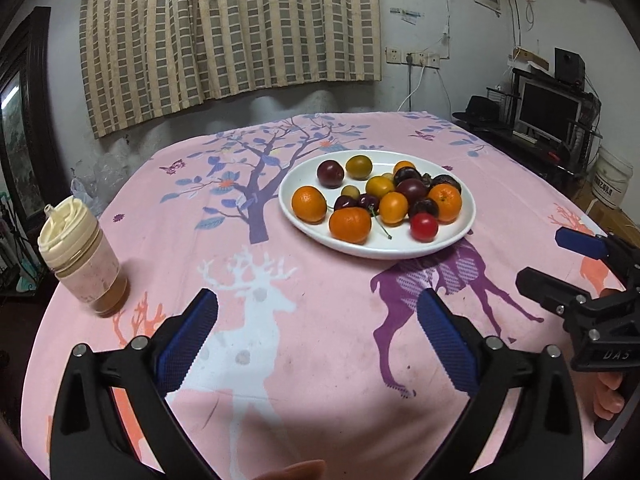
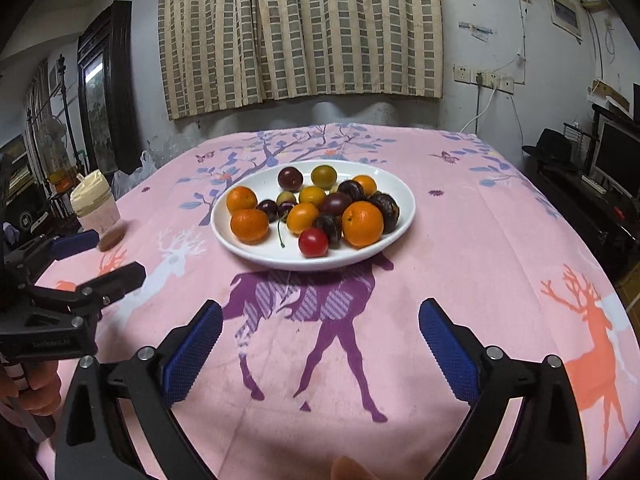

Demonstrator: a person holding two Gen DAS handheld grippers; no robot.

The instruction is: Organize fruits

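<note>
A white oval plate [image 1: 304,222] [image 2: 224,236] sits mid-table, filled with several fruits: oranges [image 1: 309,204] [image 2: 362,224], dark plums [image 1: 330,173] [image 2: 290,178], yellow plums [image 1: 393,208] [image 2: 302,217], cherries [image 1: 368,202] and a red cherry tomato [image 1: 424,227] [image 2: 313,242]. My left gripper [image 1: 318,312] is open and empty, above the cloth in front of the plate. My right gripper [image 2: 320,320] is open and empty, also short of the plate. Each gripper shows at the edge of the other's view: the right one [image 1: 548,260], the left one [image 2: 108,256].
A pink tablecloth [image 1: 320,360] with deer and tree prints covers the table. A jar with a cream lid [image 1: 80,256] [image 2: 98,208] stands at the left. Plastic bags [image 2: 132,176] lie at the far left edge. A desk with a monitor [image 1: 550,110] stands to the right.
</note>
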